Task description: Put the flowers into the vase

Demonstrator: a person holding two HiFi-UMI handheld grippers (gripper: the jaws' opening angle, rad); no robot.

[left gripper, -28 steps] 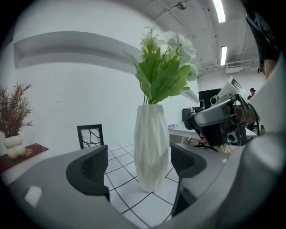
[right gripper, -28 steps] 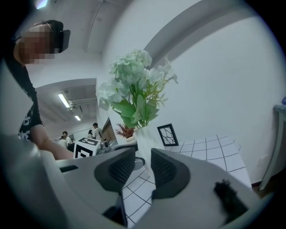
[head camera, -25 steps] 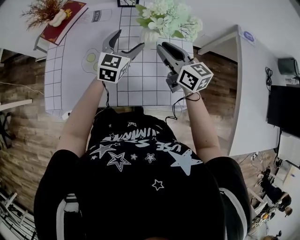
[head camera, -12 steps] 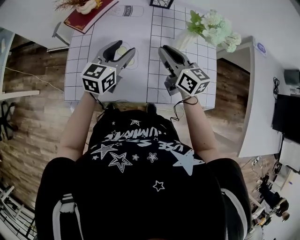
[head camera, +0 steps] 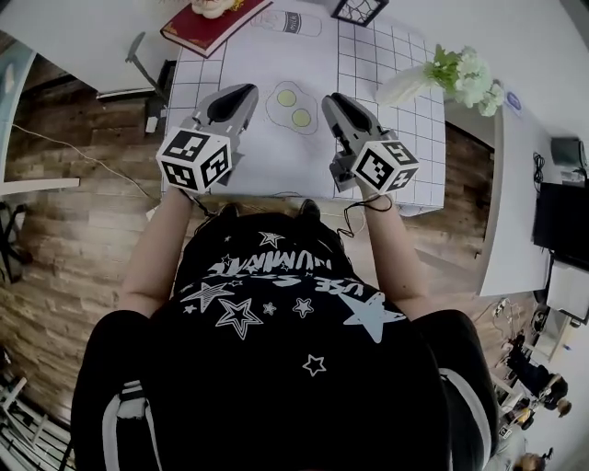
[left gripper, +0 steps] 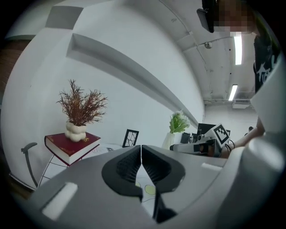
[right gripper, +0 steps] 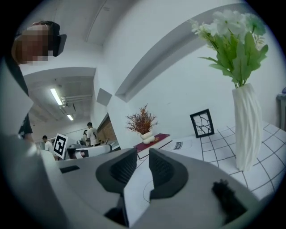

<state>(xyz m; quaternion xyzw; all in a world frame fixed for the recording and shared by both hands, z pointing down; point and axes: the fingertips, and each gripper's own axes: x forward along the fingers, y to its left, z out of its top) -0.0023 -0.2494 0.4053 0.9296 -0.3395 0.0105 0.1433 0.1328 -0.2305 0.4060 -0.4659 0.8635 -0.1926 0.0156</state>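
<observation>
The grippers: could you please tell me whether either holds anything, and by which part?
Nothing is held: the left gripper is shut empty, the right gripper open and empty.

Counted: 1 white vase (head camera: pixel 398 86), 1 flower bunch (head camera: pixel 465 74), 1 red book (head camera: pixel 213 25), 1 cream pot (left gripper: pixel 75 131), 1 dried sprig (left gripper: pixel 82 103), 1 black frame (head camera: pixel 359 9), 1 gridded mat (head camera: pixel 414 138). Printed on mat: 1 egg drawing (head camera: pixel 293 104), 2 yolks (head camera: pixel 286 96). Grippers: 2, namely left gripper (head camera: pixel 241 90) and right gripper (head camera: pixel 333 97).
</observation>
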